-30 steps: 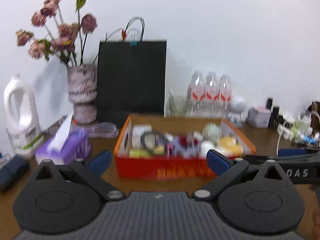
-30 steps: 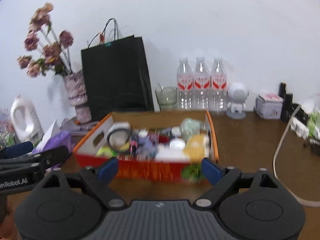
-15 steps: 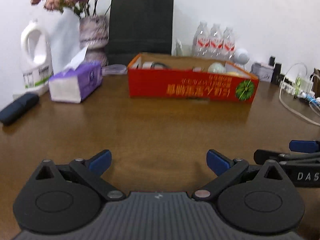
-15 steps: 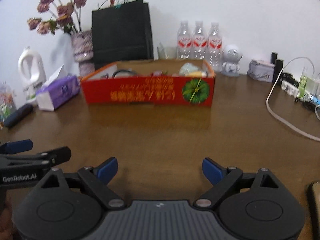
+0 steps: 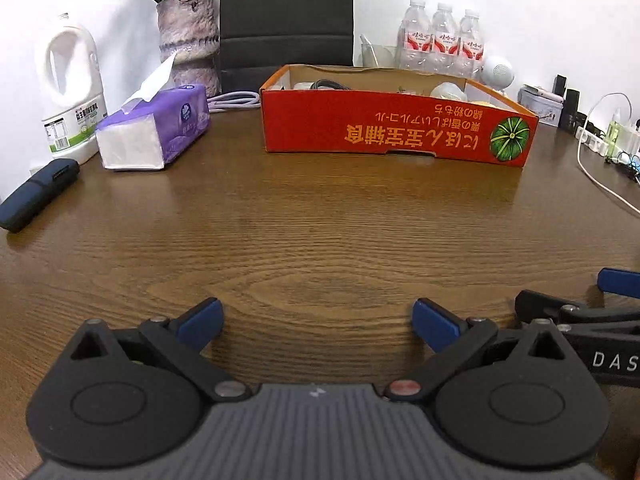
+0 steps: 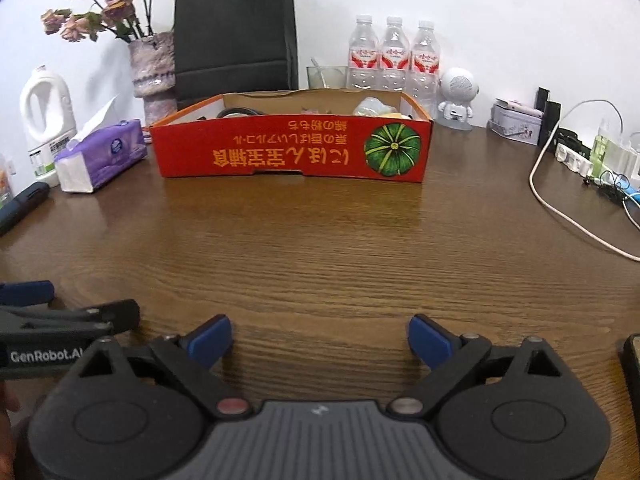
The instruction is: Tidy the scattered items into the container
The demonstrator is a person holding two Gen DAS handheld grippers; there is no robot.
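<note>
Wooden table [image 5: 320, 220] — red box [image 5: 392, 136] at twelve o'clock; left gripper [image 5: 318, 320] and right gripper [image 6: 320, 338] both spread wide, empty, the right's jaws just widened.

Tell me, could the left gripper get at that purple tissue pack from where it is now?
Probably yes. The left gripper stands open and empty over bare table, and nothing lies between it and the purple tissue pack, which sits apart from the red box.

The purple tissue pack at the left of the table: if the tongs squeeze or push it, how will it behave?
The tissue pack looks like a soft plastic wrap, so it would probably dent and feel light. It lies flat on the table, so a push should slide it, not roll it. The loose tissue on top may tear if pinched alone.
</note>
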